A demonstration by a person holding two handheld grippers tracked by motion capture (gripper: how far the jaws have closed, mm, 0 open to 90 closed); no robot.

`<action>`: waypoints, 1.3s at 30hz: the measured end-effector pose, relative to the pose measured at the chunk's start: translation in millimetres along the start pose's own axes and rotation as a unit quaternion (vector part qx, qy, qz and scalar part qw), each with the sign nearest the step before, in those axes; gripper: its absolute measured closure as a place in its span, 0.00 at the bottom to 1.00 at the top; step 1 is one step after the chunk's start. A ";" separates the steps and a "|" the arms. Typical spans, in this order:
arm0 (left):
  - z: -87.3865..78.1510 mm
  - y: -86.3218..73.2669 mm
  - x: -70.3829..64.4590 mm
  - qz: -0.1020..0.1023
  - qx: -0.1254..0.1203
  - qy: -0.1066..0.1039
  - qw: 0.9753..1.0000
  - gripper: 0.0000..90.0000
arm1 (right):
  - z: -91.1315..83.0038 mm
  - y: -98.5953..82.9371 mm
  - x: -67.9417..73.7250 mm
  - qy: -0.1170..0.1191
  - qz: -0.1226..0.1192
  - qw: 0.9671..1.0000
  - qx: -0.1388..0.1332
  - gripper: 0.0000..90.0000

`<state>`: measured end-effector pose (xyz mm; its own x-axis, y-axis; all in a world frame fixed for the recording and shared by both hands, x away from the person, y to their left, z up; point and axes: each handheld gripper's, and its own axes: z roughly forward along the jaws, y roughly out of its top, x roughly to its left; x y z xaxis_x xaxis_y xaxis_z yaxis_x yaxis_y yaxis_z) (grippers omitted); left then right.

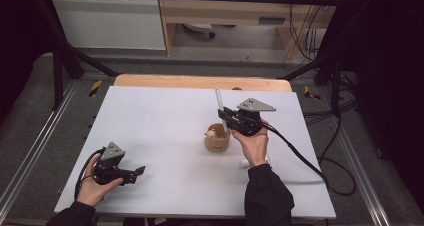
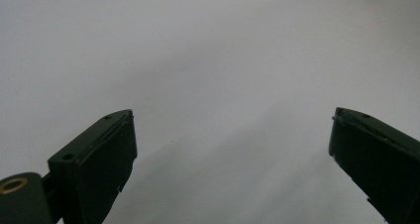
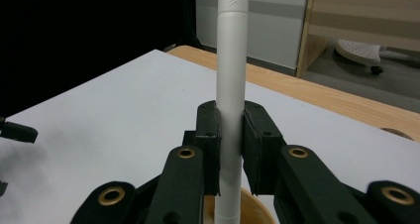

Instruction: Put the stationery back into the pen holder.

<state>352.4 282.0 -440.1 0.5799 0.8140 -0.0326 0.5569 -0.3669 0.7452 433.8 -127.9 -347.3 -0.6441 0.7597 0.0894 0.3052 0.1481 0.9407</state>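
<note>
From above, your right gripper (image 1: 226, 117) holds a white pen (image 1: 219, 102) upright over the wooden cup (image 1: 217, 137) just right of desk (image 1: 150, 121) centre; your left gripper (image 1: 135, 172) rests at 7 o'clock. Left gripper view: jaws wide apart, empty. Right gripper view: jaws clamp the pen (image 3: 232, 85).

White table (image 1: 165, 116), wood edge at back, tan cup (image 1: 217, 138) near mid

High view looking down over the white table (image 1: 165, 136), both gripper views skimming close above that table.
</note>
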 end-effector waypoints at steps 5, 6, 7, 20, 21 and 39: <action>0.0 0.0 -0.4 0.001 0.000 -0.002 1.000 0.05 | 12.8 -5.4 -1.2 -0.002 0.009 1.000 0.000 0.88; -0.1 -0.1 -0.4 0.002 0.000 -0.002 1.000 0.05 | 15.0 -6.6 -1.4 -0.001 0.011 1.000 0.002 0.88; 0.0 -0.2 -0.3 0.002 -0.001 -0.002 1.000 0.05 | 17.0 -7.9 -1.4 -0.002 0.012 1.000 0.004 0.88; 0.8 0.0 -1.1 0.006 0.002 -0.004 1.000 0.05 | 29.1 -32.4 -10.0 0.004 0.032 0.999 0.023 0.88; 0.7 0.0 -1.2 0.007 0.002 -0.004 1.000 0.05 | 29.4 -34.1 -10.5 0.004 0.032 0.999 0.024 0.88; 1.0 -0.2 -1.3 0.009 0.004 -0.004 1.000 0.05 | 34.8 -58.1 -10.3 0.007 0.033 0.998 0.045 0.88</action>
<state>352.1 280.5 -440.8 0.5942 0.8040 -0.0237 0.5505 -0.3850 0.7407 447.1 -122.3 -414.3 -0.6300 0.7608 0.1559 0.4086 0.1540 0.8997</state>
